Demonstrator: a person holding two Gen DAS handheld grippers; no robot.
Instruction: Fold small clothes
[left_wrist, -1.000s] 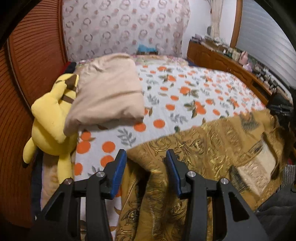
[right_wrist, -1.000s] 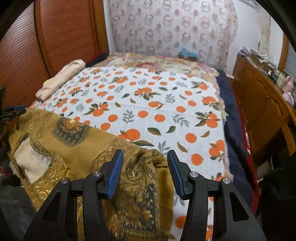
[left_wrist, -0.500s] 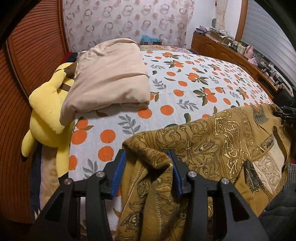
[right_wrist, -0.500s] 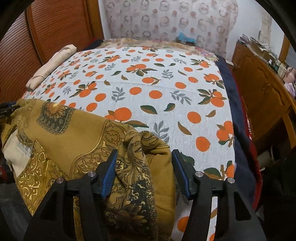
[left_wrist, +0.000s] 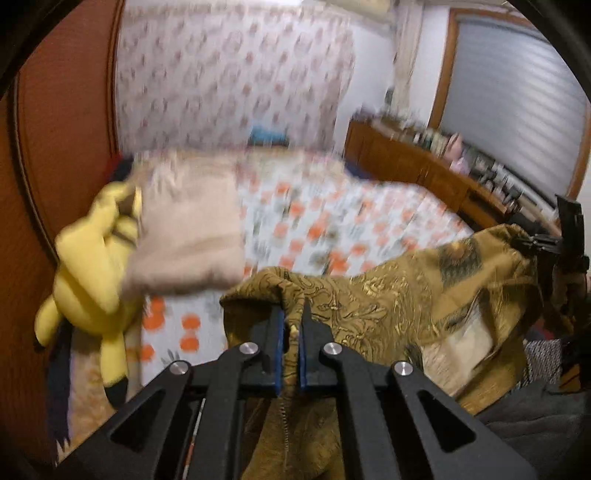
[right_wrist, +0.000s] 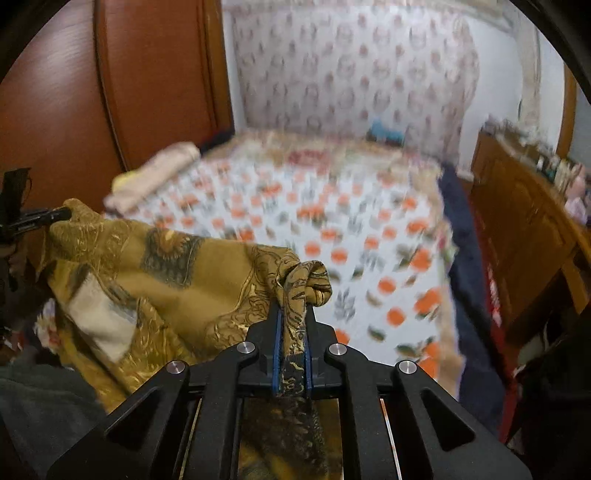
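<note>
Left wrist view showed the left gripper (left_wrist: 291, 325) and right gripper (right_wrist: 293, 325) each clamped on the mustard garment (left_wrist: 388, 295) above an orange-print bedsheet (left_wrist: 332, 221), beside wooden panelling (left_wrist: 62, 110).

Left wrist view sits close behind its own black fingers, angled down across the orange-dotted white bedspread (left_wrist: 332, 221) toward the patterned headboard wall. Right wrist view likewise. Both share the bedspread and the ochre gold-patterned garment (left_wrist: 388, 299) (right_wrist: 177, 273) stretched between them.
</note>
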